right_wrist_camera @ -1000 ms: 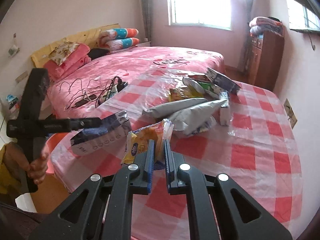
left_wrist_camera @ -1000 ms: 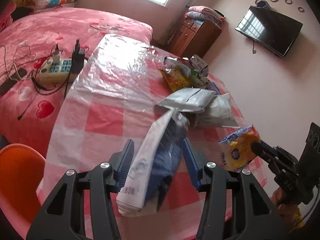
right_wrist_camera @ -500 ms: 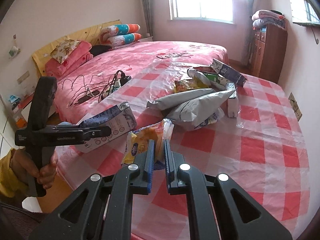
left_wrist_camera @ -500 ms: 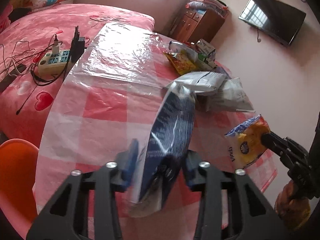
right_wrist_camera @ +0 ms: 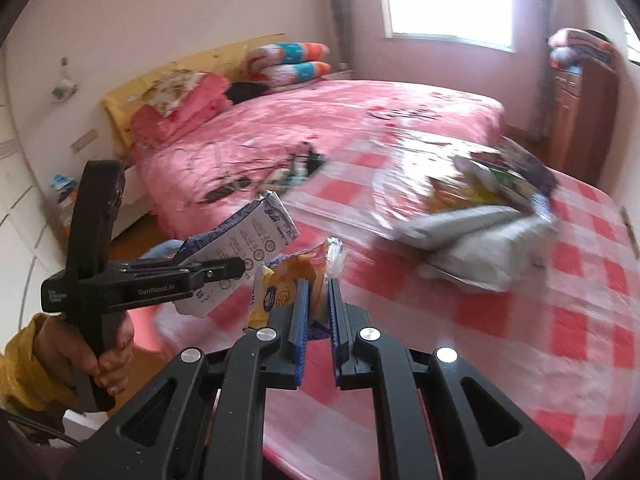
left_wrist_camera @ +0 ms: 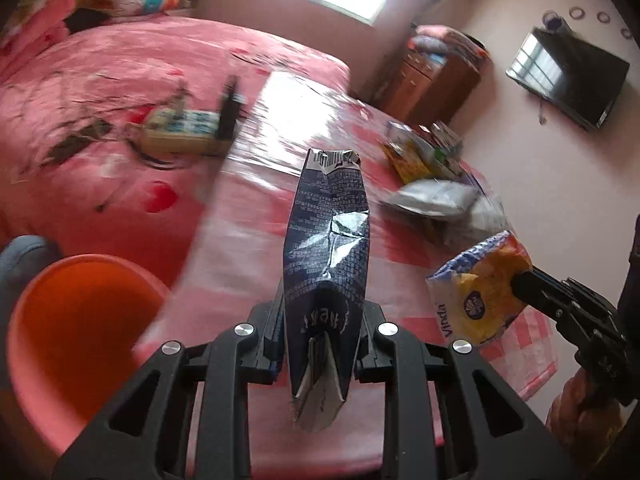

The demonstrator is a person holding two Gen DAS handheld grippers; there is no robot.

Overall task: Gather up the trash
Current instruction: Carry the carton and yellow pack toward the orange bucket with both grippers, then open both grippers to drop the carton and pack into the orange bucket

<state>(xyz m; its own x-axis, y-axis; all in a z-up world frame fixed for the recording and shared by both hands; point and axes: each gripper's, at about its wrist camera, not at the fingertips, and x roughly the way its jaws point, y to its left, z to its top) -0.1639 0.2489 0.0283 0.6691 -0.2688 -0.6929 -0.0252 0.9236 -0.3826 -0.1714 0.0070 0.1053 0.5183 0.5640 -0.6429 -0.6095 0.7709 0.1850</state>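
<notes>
While its jaws just closed, left gripper (left_wrist_camera: 320,332) pinches dark carton (left_wrist_camera: 326,256), right gripper (right_wrist_camera: 318,304) clamps yellow packet (right_wrist_camera: 280,292).

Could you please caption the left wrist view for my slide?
Left gripper clamps a dark carton above the checked table.

The bench (right_wrist_camera: 580,312) has a red and white checked cloth under a clear plastic sheet. At its far side lies a heap of trash: two grey plastic mailer bags (right_wrist_camera: 476,236), one partly over the other, and behind them a yellow snack packet (left_wrist_camera: 410,162) and some cartons, blurred. Beside the bench stands a bed (right_wrist_camera: 360,120) with a pink cover. On the bed lie a power strip (left_wrist_camera: 180,130) with a black plug and cables, folded pink blankets (right_wrist_camera: 180,112) and striped pillows (right_wrist_camera: 292,60).
</notes>
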